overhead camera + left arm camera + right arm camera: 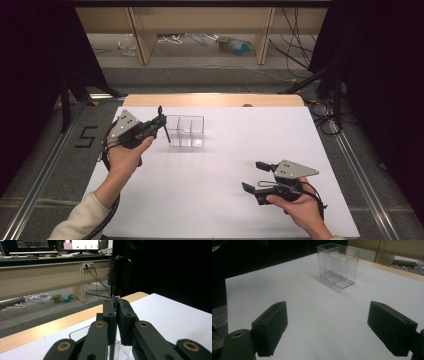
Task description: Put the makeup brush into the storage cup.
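Black jaws of L gripper (116, 315), pinched on thin black bristle brush (119, 275) held upright just beside clear plastic divided box (186, 131): brush to be lowered plumb into near compartment, rim untouched; R gripper (255, 177) spread, empty, well apart.

The high view looks down and forward over my worktop (210, 190). My left camera sits close behind its fingers, facing the far desks; both gripper views share the clear box (338, 265).

Surface: white table (210, 190) | on it: clear divided container (186, 131), upright | far edge: apparently wood
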The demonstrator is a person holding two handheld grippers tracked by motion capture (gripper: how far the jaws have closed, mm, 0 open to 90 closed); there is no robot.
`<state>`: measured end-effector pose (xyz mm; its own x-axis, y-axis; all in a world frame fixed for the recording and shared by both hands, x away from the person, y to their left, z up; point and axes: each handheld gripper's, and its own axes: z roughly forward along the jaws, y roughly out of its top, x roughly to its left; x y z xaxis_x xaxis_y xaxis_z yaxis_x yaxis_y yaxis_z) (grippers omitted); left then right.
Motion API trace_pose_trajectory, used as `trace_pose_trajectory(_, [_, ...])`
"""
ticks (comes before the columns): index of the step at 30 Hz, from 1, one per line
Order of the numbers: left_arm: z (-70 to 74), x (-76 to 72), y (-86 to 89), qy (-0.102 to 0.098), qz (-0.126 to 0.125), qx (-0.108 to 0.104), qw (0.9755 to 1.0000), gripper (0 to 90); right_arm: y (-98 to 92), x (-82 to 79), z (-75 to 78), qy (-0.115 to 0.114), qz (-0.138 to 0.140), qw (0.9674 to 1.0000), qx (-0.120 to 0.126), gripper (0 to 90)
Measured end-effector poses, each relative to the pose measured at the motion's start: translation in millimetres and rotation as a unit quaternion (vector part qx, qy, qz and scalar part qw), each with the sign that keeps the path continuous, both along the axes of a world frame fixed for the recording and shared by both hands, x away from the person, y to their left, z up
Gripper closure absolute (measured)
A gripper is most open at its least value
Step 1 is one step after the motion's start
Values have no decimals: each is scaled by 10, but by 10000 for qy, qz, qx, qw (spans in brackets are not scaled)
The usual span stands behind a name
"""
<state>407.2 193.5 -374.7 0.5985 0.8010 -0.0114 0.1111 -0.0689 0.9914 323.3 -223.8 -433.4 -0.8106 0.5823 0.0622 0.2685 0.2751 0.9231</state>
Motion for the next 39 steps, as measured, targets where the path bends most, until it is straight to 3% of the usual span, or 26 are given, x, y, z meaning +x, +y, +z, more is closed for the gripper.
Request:
trace_pose_trajectory(13, [38, 19, -6, -17, 2, -16, 10000, 850, 1, 2, -3, 4, -1, 10000, -11, 175])
trace_pose_trajectory(14, [42, 23, -4, -28, 1, -4, 10000, 850, -8, -7, 6, 20, -53, 9999, -102, 175])
trace_pose_trajectory(16, [48, 29, -6, -18, 5, -31, 10000, 850, -1, 1, -2, -2, -13, 10000, -11, 175])
trace_pose_trajectory(39, [121, 91, 9, -89, 48, -53, 9999, 851, -3, 4, -4, -9, -13, 10000, -10, 175])
